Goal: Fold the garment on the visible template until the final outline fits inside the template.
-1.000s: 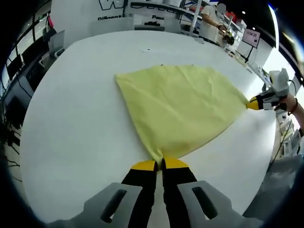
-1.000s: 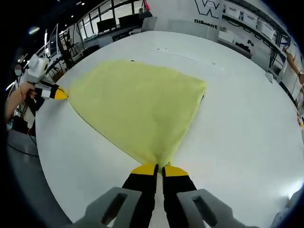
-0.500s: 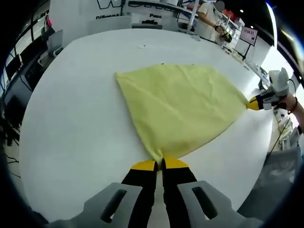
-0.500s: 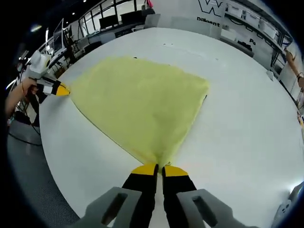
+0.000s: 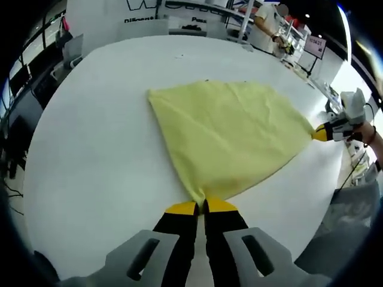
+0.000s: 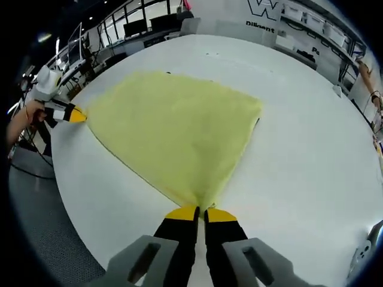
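Lying spread on the white table [image 5: 90, 137], the yellow garment [image 5: 230, 134] is a plain, pale lemon cloth with no print or trim that can be made out, its surface mostly smooth with a few faint creases fanning out from the pinched corners. Its outline reads as a rough four-cornered sheet pulled taut between two of those corners, so the edges run straight toward each grip and the cloth narrows to a point there. The long axis runs from one held corner to the other, along the near edge of the table; the remaining body of the fabric fans away from that line toward the table's middle.

The left gripper [image 5: 200, 207] has its yellow-tipped jaws pressed together on one corner of the garment, the fabric funnelling into the tips. The right gripper [image 6: 200, 212] is clamped the same way on the opposite corner. Each tool also appears in the other's view, at the far point of the cloth near the table's edge, held by a hand [image 6: 24, 119]. A thin dark line peeks out beside the garment's far corner in the right gripper view.
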The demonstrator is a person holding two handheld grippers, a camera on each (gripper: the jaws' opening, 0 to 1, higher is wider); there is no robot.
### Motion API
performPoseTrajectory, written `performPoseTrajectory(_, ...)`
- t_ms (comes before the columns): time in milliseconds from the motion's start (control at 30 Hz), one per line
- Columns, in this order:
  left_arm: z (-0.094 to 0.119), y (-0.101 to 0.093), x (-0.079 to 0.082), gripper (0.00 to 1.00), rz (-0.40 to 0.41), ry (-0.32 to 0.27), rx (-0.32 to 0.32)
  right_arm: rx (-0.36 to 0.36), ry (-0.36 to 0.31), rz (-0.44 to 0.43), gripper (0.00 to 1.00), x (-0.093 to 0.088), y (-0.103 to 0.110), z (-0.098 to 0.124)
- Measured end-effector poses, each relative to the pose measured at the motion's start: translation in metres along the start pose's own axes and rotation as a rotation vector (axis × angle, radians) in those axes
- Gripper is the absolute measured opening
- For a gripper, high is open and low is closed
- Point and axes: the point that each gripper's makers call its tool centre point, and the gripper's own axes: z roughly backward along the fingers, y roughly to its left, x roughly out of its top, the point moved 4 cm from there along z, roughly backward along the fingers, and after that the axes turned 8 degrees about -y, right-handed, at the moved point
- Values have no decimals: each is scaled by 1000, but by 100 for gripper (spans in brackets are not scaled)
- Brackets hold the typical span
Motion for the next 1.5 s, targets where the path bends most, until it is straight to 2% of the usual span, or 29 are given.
performPoseTrajectory(200, 1, 0, -3, 7, 22, -7, 4, -13, -2, -5, 0, -1, -1, 0)
performPoseTrajectory(367, 0, 1, -5, 8, 31, -35, 16, -28, -11, -20, 0, -2, -2, -1)
performPoseTrajectory(500, 0, 1, -5, 11, 17, -39, 23, -42, -27, -48, 5, -3, -6, 0)
performPoseTrajectory(600, 2, 3, -4, 18, -3, -45, 43, -57, -37, -57, 15, -2, -9, 2)
performPoseTrajectory(633, 4, 4, -3, 23, -8, -51, 50, -66, -45, -68, 23, -1, -10, 4)
performPoseTrajectory(733, 8, 7, 9, 39, -7, -145, 81, -64, -81, -105, 39, 4, -10, 8)
performPoseTrajectory(800, 11, 6, 8, 44, 0, -124, 71, -51, -90, -108, 42, 5, -7, 10)
performPoseTrajectory(933, 16, 5, 12, 53, -15, -156, 83, -39, -121, -85, 46, 11, -1, 16)
performPoseTrajectory(1000, 19, 0, 13, 60, -22, -167, 78, -32, -146, -75, 52, 17, 3, 21)
performPoseTrajectory(1100, 24, -5, 14, 64, -36, -168, 69, -14, -183, -52, 60, 26, 10, 28)
performPoseTrajectory(1300, 36, -13, 22, 78, -46, -203, 57, -3, -223, -32, 69, 39, 18, 41)
performPoseTrajectory(1400, 42, -16, 27, 81, -60, -231, 56, 5, -240, -31, 75, 45, 24, 48)
performPoseTrajectory(1500, 46, -18, 29, 83, -26, -252, 48, -1, -254, -36, 84, 47, 27, 53)
